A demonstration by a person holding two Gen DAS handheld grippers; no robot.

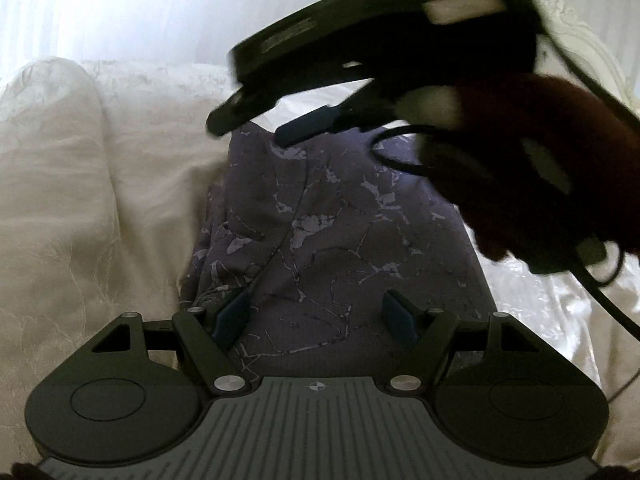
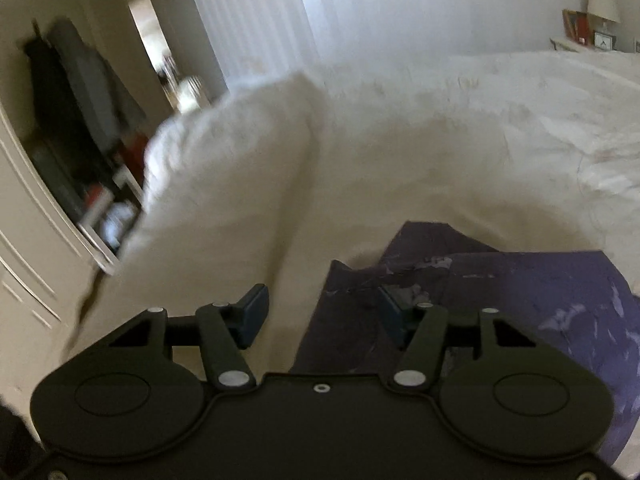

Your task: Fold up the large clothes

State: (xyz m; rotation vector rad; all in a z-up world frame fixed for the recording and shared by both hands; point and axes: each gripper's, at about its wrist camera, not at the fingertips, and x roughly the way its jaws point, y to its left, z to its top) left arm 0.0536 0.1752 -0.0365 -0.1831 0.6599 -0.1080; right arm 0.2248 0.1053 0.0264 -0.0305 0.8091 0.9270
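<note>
a bedroom in a home.

shown by a wide bed (image 2: 460,128) under a cream, faintly patterned bedspread (image 1: 80,208), with a plump pillow (image 2: 224,172) at its edge. white curtains (image 2: 248,20) along the far wall. a lamp (image 2: 602,0) and a small clock (image 2: 603,42) on a bedside table. dark clothes (image 2: 76,84) hanging in an open white wardrobe (image 2: 24,216). an open doorway (image 2: 160,44) beyond. an ornate white headboard (image 1: 580,40) at one side.

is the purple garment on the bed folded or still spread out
Partly folded: the purple garment lies in a narrow strip on the white bedspread, with overlapping layers at its left edge. Both tools are open above it.
</note>
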